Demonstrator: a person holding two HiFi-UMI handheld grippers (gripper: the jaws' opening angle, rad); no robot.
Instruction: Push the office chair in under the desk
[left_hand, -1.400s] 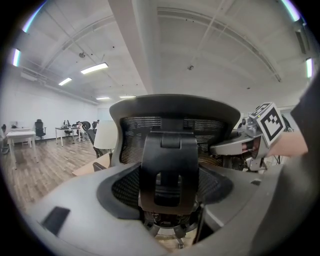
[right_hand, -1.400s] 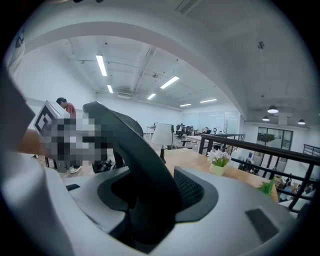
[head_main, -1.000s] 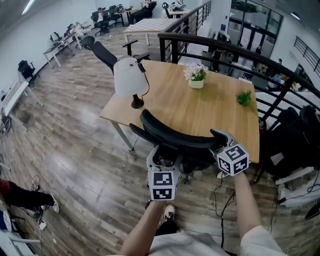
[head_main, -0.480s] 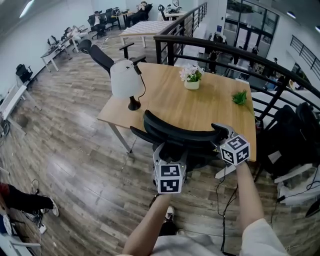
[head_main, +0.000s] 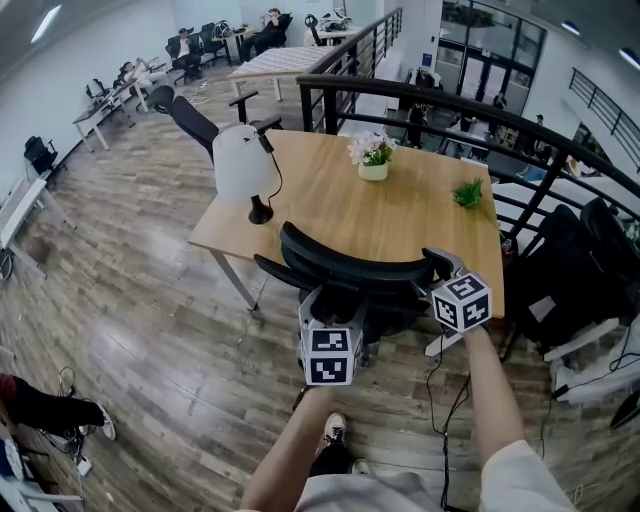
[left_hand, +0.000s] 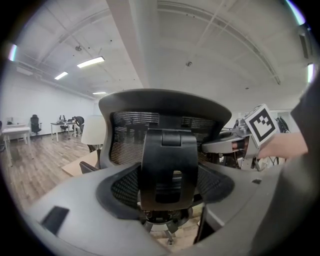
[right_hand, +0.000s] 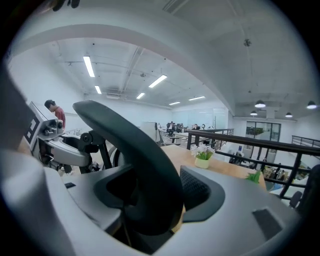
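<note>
This is a large open-plan office. A wooden table (head_main: 400, 215) with a lamp (head_main: 243, 165) and an office chair (head_main: 350, 270) stands beside a black railing (head_main: 450, 100). Farther back, rows of desks (head_main: 110, 95) have more chairs and seated people (head_main: 185, 42). There is a wood floor (head_main: 130, 290), with strip lights (right_hand: 90, 66) overhead.
</note>
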